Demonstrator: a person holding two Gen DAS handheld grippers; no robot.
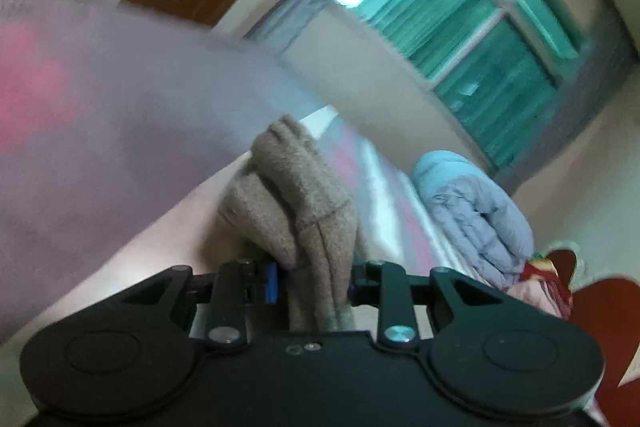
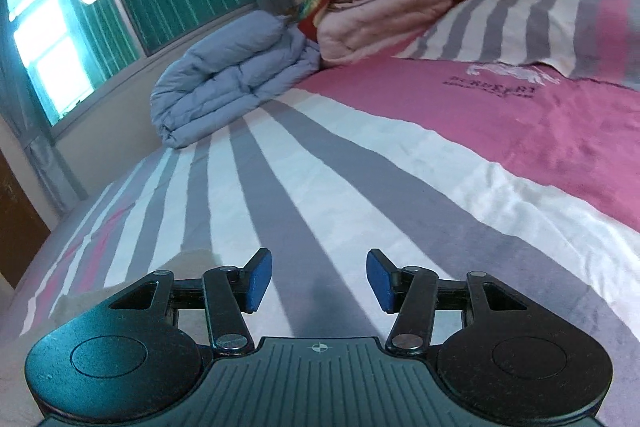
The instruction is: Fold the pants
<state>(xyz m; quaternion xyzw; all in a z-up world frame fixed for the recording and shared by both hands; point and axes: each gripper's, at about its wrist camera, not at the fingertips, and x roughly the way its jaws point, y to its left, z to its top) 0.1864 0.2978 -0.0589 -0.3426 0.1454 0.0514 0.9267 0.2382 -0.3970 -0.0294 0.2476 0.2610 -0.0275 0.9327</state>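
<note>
Left tool [image 1: 312, 277] was clenched on a bunched fold of the tan pants [image 1: 296, 195]. Right tool [image 2: 319, 281] was released, empty, above the striped bed [image 2: 320, 163].

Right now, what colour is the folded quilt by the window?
Light blue-grey; the folded quilt shows best in the right wrist view.

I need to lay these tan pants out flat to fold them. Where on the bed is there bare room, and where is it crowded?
Free: the striped sheet ahead of the open right gripper, between the folded blue quilt and the pink band. Crowded: the far corner by the window, where the quilt and pink blanket stack sit, and the pillow at the headboard. The left gripper grips the pants.
</note>
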